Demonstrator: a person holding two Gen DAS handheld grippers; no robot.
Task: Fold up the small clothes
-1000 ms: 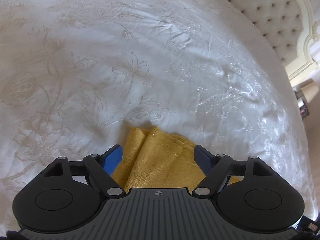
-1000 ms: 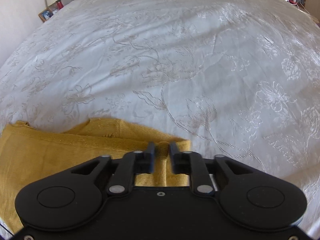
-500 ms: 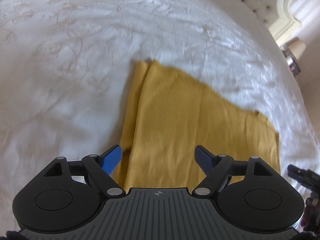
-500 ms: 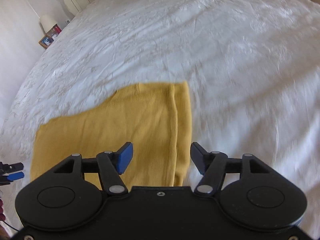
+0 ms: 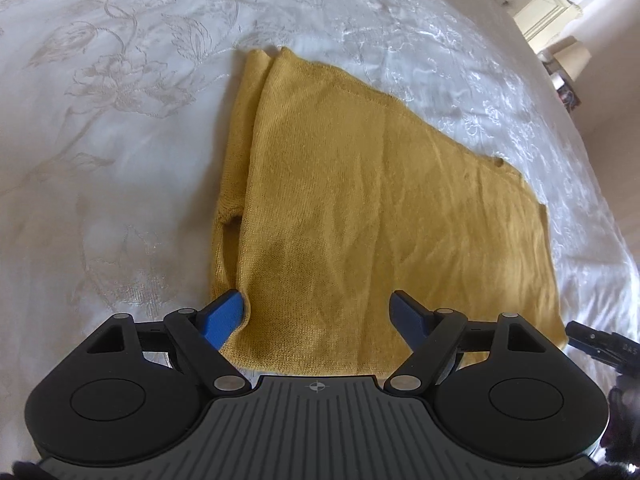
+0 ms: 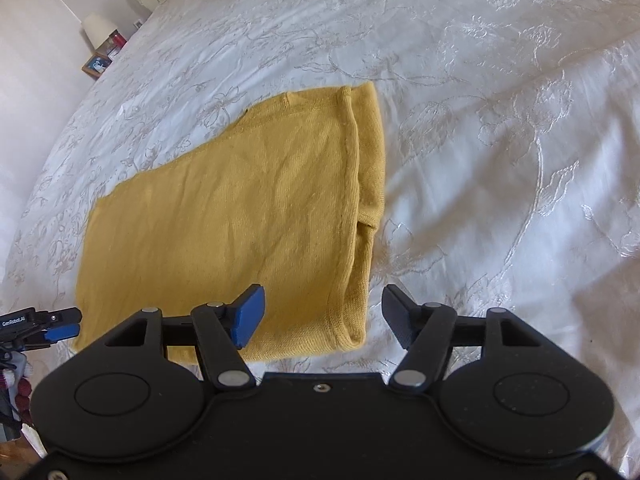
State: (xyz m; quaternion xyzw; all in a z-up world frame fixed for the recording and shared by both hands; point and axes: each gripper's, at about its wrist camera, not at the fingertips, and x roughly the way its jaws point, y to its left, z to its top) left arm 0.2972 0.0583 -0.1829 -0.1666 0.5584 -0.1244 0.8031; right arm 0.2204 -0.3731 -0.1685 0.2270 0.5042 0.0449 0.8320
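My left gripper [image 5: 318,312] has its jaws apart, and nothing is held between them. It hangs over the near edge of the yellow garment [image 5: 384,208], at the left corner; the blue finger [image 5: 222,314] on the left is just beside the fold there, but I cannot tell if it touches the cloth. My right gripper [image 6: 322,312] is also apart and holds nothing. Its jaws have just been opening, and the near right corner of the garment [image 6: 224,216] lies under the gap between them. The garment is folded and lies flat on the white bedspread [image 6: 500,140], with a narrow folded strip along each side. The bedspread has a pale flower pattern. In the far corner, beside the bed, I see a small lamp [image 6: 98,28] and a picture frame [image 6: 96,65].
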